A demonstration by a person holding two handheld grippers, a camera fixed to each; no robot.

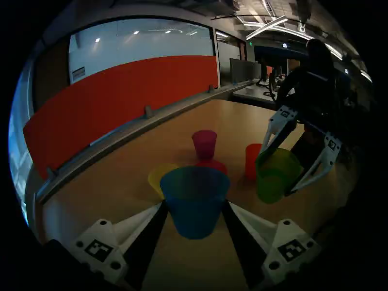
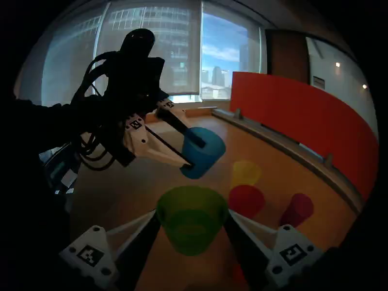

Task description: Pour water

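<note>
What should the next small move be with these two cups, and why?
Probably bring the green cup in the right claw closer to the blue cup in the left claw, rim above rim, before tipping. The cups are gripped but apart over the table, so pouring now would likely spill. I cannot tell which holds water.
</note>
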